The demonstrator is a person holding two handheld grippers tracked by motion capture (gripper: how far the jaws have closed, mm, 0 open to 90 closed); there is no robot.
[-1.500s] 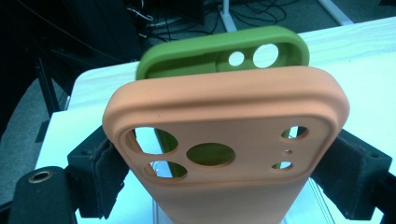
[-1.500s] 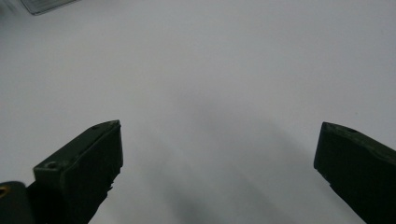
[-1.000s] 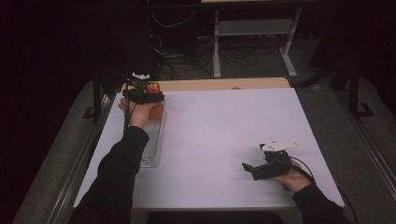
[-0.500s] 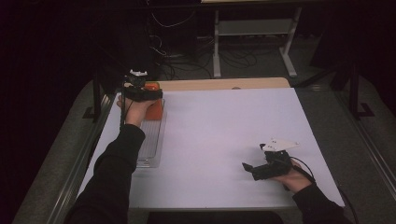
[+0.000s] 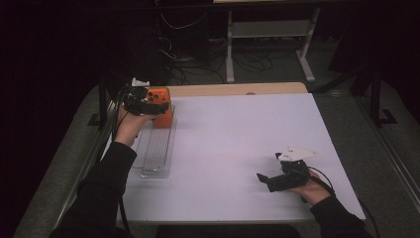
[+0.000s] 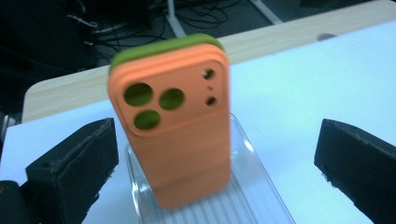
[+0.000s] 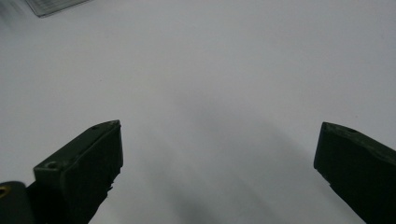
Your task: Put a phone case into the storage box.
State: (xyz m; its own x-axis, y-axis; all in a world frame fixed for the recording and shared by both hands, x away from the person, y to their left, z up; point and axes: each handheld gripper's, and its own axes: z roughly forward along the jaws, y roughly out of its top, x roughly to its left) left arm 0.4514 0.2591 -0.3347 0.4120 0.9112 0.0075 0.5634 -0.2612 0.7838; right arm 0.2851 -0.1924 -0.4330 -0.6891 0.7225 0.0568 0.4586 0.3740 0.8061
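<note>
Tabletop [image 5: 237, 148]: your white work surface, with a strip of bare wood along its far edge; the tray sits near its left side and your right tongs over its near right part.

Clear tray [image 5: 156, 148]: a long, ribbed, see-through tray lying lengthwise close to the tabletop's left edge. In your left gripper view its floor and rim [image 6: 261, 182] run out beneath the case.

Phone case [image 5: 159, 106]: orange, standing upright at the far end of the tray, its foot on the ribbed floor. Your left gripper view shows its back [image 6: 180, 135] facing you, with three round camera holes and two small ones, and a green layer showing behind its top edge and through the holes.

Left tongs [image 5: 146, 105]: you hold them right at the case, at the tray's far end. In your left gripper view the tongs [image 6: 215, 163] stand wide apart, one jaw on each side of the case and neither touching it, so nothing is gripped.

Right tongs [image 5: 265, 179]: well apart from the tray, low over bare tabletop near your side. Your right gripper view shows the tongs [image 7: 217, 158] spread wide with nothing between them.
</note>
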